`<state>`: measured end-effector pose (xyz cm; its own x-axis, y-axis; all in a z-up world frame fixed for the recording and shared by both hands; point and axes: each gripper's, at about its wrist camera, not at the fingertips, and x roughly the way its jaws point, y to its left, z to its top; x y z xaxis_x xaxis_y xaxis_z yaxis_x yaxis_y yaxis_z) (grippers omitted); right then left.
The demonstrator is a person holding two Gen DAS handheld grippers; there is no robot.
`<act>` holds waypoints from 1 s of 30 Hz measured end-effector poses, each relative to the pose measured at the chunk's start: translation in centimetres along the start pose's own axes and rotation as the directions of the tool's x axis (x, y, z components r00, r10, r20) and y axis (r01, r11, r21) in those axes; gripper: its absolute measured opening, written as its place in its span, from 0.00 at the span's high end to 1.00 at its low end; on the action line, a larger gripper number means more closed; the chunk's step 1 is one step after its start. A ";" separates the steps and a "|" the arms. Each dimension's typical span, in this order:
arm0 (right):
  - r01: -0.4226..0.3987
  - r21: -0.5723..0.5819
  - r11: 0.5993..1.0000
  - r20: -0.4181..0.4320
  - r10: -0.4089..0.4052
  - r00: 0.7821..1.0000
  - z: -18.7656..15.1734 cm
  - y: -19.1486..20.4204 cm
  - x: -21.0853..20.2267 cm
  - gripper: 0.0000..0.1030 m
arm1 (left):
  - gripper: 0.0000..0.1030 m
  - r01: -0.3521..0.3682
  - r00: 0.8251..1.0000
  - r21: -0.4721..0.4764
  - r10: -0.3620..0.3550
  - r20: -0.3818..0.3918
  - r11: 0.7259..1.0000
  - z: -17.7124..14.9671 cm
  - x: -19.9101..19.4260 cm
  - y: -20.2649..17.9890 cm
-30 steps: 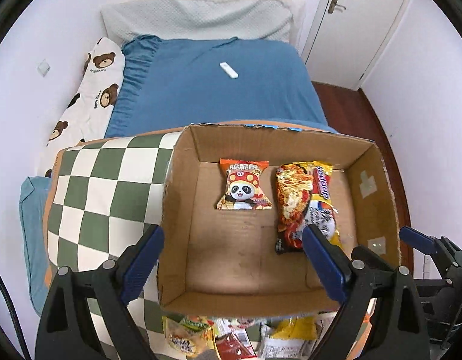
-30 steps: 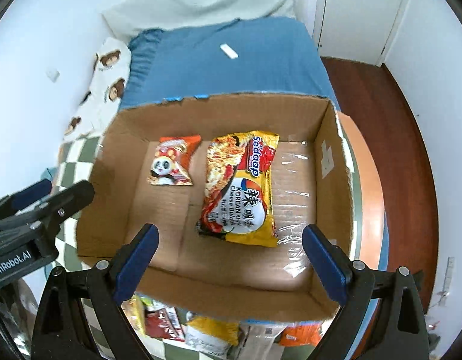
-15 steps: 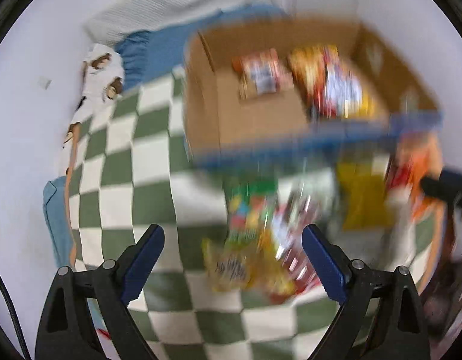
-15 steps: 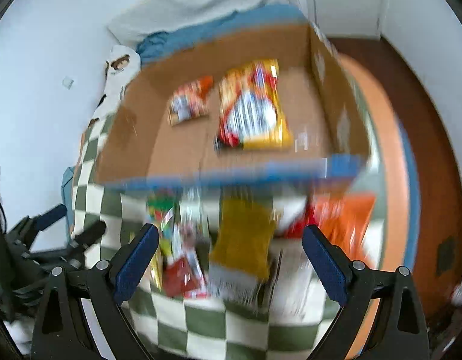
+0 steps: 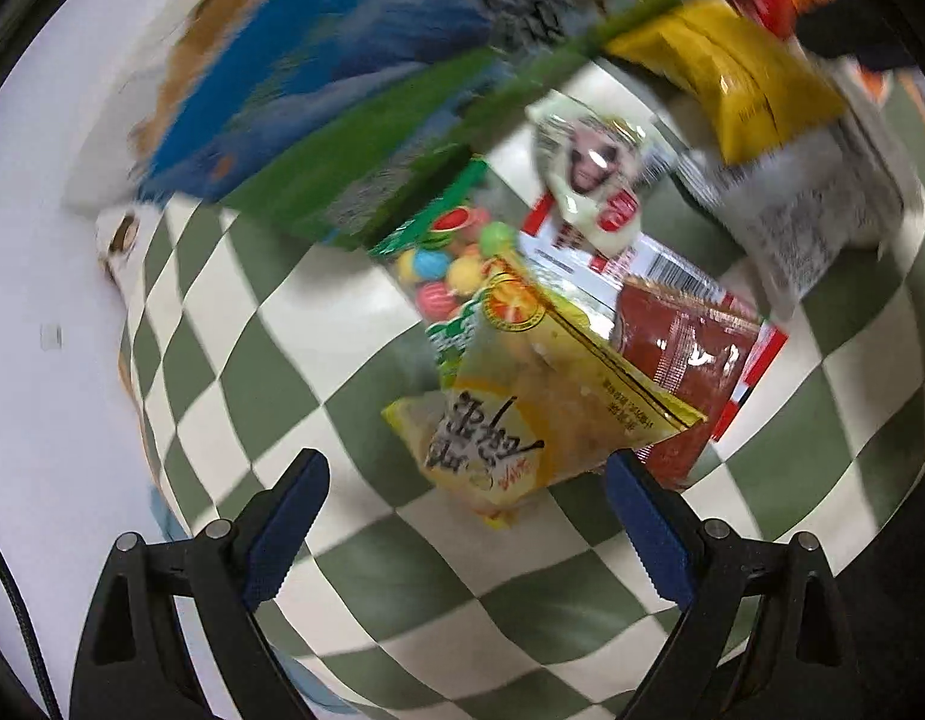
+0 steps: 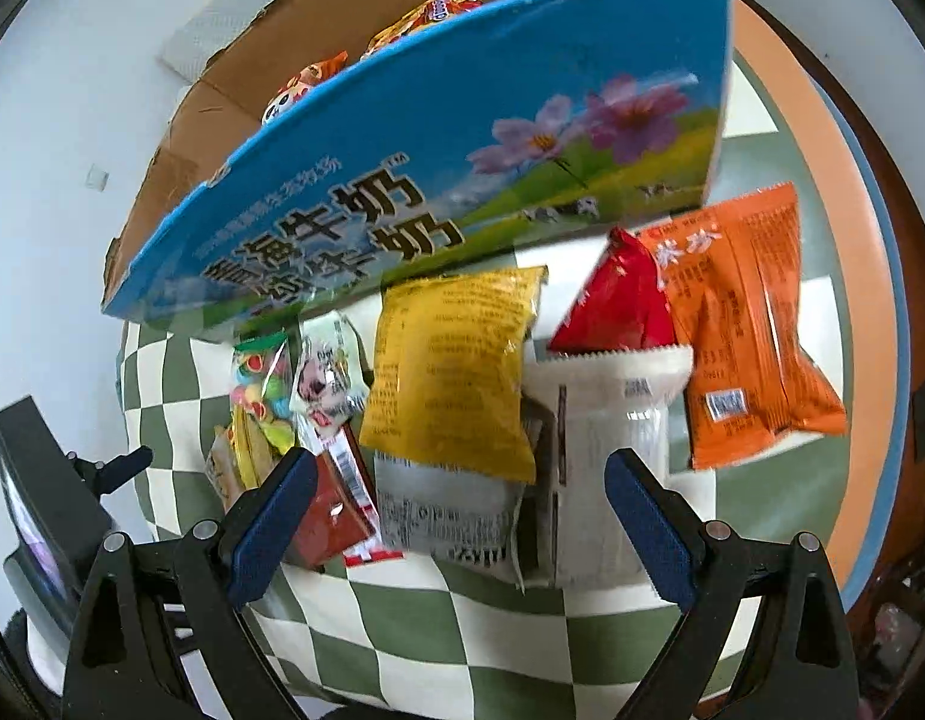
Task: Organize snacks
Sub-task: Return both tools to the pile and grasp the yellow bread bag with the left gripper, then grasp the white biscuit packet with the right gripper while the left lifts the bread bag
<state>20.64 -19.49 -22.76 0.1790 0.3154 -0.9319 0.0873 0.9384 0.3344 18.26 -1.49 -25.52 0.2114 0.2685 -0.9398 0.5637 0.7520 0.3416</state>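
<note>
Several snack packets lie on a green-and-white checked cloth in front of a cardboard box [image 6: 438,138] with a blue printed side. My left gripper [image 5: 462,516] is open and empty, just short of a yellow lemon-print packet [image 5: 522,414] that lies over a dark red packet [image 5: 684,348] and a candy bag [image 5: 450,264]. My right gripper [image 6: 456,516] is open and empty, in front of a yellow packet [image 6: 450,372] and a white packet [image 6: 606,450]. An orange packet [image 6: 744,324] and a red packet [image 6: 618,300] lie to the right. The box holds a panda snack [image 6: 294,96] and a noodle packet [image 6: 426,18].
The checked cloth [image 6: 462,630] covers a round table with an orange rim [image 6: 834,192]. The left gripper's body [image 6: 48,492] shows at the left of the right wrist view. A white wall is on the left. The left wrist view is blurred at the top.
Both grippers have pulled back from over the box and dropped down toward the loose packets on the cloth. Both stay open and empty.
</note>
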 end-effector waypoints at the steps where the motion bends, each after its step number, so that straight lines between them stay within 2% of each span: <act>1: 0.002 -0.002 1.000 0.001 -0.002 1.000 0.1 0.2 0.1 0.04 | 0.08 0.001 1.000 0.026 -0.001 -0.005 1.000 0.3 0.4 -0.2; 5: 0.007 -0.031 0.999 -0.004 -0.007 1.000 0.2 0.6 0.2 0.04 | 0.08 0.006 1.000 0.063 -0.007 0.009 0.998 1.4 1.2 -0.6; 10: 0.004 -0.022 1.000 -0.014 -0.004 1.000 -0.7 0.0 0.3 0.04 | 0.09 0.044 0.998 0.032 -0.045 0.050 0.999 3.0 0.7 -0.3; 12: 0.007 -0.020 1.000 -0.024 -0.008 1.000 -1.2 -0.2 0.4 0.04 | 0.20 0.089 0.995 -0.010 -0.089 0.038 0.996 3.1 1.2 0.1; 15: 0.016 -0.039 0.999 -0.030 -0.017 0.999 -1.9 0.0 0.7 0.04 | 0.22 0.131 0.991 -0.105 -0.129 0.022 0.986 2.7 1.9 1.8; 16: 0.021 -0.048 0.999 -0.031 -0.022 0.999 -2.1 0.1 0.8 0.04 | 0.23 0.150 0.989 -0.169 -0.150 0.011 0.974 2.1 2.4 2.6; 18: 0.032 -0.069 0.997 -0.033 -0.034 0.999 -2.5 0.5 1.1 0.04 | 0.23 0.194 0.980 -0.279 -0.201 0.003 0.940 1.2 2.8 4.2; 21: 0.030 -0.086 0.996 -0.036 -0.034 0.999 -2.9 1.0 1.8 0.04 | 0.23 0.232 0.960 -0.479 -0.278 -0.028 0.847 -0.9 4.2 7.0; 23: 0.027 -0.100 0.995 -0.037 -0.031 0.999 -3.0 1.5 2.6 0.04 | 0.23 0.248 0.946 -0.586 -0.324 -0.027 0.772 -2.6 5.1 8.7; 27: 0.053 -0.140 0.989 -0.039 -0.059 0.997 -3.3 2.6 4.3 0.04 | 0.23 0.273 0.926 -0.671 -0.377 -0.010 0.689 -4.7 6.1 10.6; 28: 0.037 -0.141 0.989 -0.052 -0.045 0.998 -3.5 2.8 4.5 0.05 | 0.23 0.287 0.919 -0.685 -0.394 0.000 0.669 -5.4 6.4 10.7; 30: -0.053 -0.102 0.993 -0.146 0.037 0.989 -4.2 3.3 5.5 0.05 | 0.23 0.299 0.914 -0.695 -0.406 0.011 0.654 -6.2 6.7 11.4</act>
<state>17.76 -14.10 -27.37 0.0376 0.3675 -0.9293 -0.0223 0.9300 0.3669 21.14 12.62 -27.95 -0.0271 -0.0664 -0.9974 -0.1235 0.9904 -0.0626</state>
